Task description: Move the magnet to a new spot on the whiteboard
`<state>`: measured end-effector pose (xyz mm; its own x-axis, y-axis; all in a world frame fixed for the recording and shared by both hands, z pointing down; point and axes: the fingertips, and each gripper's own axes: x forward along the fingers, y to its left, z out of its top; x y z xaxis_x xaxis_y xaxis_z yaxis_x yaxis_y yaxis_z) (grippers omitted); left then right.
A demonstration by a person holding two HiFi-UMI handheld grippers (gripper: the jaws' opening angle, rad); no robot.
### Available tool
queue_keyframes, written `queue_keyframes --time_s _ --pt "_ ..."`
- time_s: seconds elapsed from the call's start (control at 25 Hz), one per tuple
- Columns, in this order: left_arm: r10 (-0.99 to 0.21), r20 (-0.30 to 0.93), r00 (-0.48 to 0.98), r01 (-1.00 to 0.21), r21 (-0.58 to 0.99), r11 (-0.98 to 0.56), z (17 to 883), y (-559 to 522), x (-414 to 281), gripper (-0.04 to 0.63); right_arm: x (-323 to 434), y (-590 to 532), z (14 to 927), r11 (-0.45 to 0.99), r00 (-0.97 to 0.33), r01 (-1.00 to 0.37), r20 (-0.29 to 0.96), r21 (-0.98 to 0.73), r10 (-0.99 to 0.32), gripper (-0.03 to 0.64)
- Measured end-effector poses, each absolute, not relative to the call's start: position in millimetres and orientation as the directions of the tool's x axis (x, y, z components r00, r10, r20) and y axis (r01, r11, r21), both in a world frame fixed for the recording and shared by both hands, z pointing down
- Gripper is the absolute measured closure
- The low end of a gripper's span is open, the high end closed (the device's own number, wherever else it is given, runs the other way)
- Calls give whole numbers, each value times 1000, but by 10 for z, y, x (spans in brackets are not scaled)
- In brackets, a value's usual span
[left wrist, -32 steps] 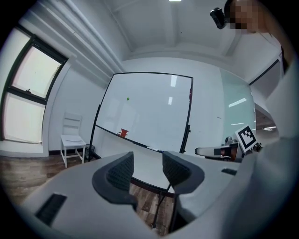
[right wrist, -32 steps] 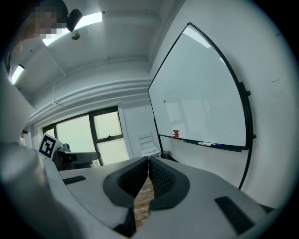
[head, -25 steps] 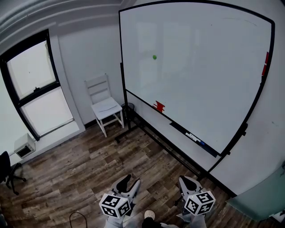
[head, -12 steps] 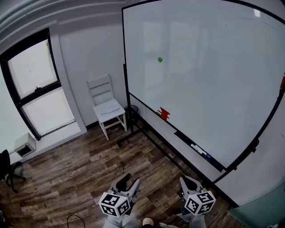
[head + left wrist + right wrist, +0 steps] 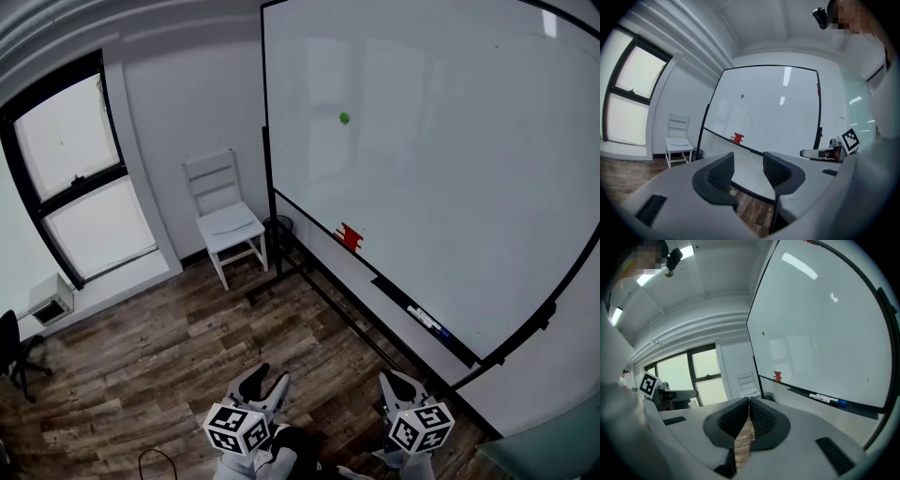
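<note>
left gripper fingers apart, empty | right gripper fingers together | magnet seemingly on whiteboard

Head view closed in on whiteboard, right edge now cropped. Magnet shifted toward 3 o'clock; left gripper dropped toward 6.

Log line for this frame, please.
phase: pre-grasp | magnet: green, on whiteboard, untouched | left claw: open, empty | right claw: shut, empty

Bright, even light; daylight pours through the window, lamp glare streaks the whiteboard, edges bow fisheye, foreground perhaps soft.
</note>
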<state>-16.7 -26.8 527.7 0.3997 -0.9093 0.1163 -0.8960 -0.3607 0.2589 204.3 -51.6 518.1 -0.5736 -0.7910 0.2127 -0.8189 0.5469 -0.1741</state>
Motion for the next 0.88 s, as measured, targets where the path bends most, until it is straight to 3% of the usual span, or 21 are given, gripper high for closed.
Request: queue_keyframes --time_s 0.88 --pt "-890 105 443 -877 259 -406 5241 -1520 -355 407 1700 -1650 5229 527 -564 -825 221 -204 -796 588"
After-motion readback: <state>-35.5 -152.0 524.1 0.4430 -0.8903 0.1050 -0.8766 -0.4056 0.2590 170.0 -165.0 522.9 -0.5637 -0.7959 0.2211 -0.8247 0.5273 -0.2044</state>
